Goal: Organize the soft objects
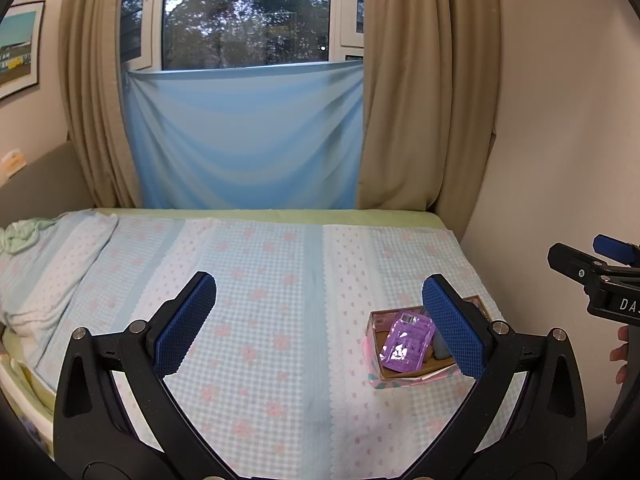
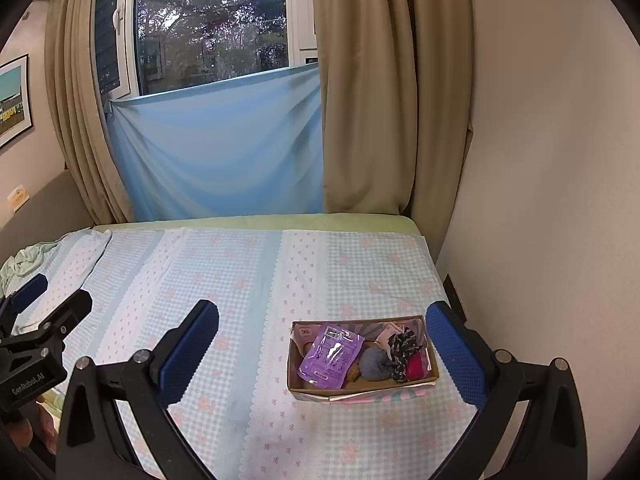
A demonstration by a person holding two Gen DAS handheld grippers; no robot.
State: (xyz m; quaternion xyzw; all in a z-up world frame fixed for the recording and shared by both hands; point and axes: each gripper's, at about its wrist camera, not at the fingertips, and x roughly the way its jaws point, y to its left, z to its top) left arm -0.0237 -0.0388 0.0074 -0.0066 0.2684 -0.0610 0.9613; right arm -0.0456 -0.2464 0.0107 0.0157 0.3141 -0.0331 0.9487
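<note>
A shallow cardboard box (image 2: 320,391) lies on the checked bedspread (image 2: 248,280) near the right edge of the bed. In it are a purple plastic pouch (image 2: 330,354), a grey-blue soft ball (image 2: 376,363), a dark patterned cloth (image 2: 403,350) and a magenta item (image 2: 416,366). The box (image 1: 400,380) and the pouch (image 1: 406,342) also show in the left wrist view. My left gripper (image 1: 320,324) is open and empty, above the bed left of the box. My right gripper (image 2: 324,350) is open and empty, held above the box.
A pale green cloth (image 1: 20,236) lies crumpled at the bed's far left. A wall (image 2: 540,200) runs along the right side of the bed. Beige curtains (image 1: 420,100) and a blue sheet (image 1: 244,140) hang at the window behind the bed.
</note>
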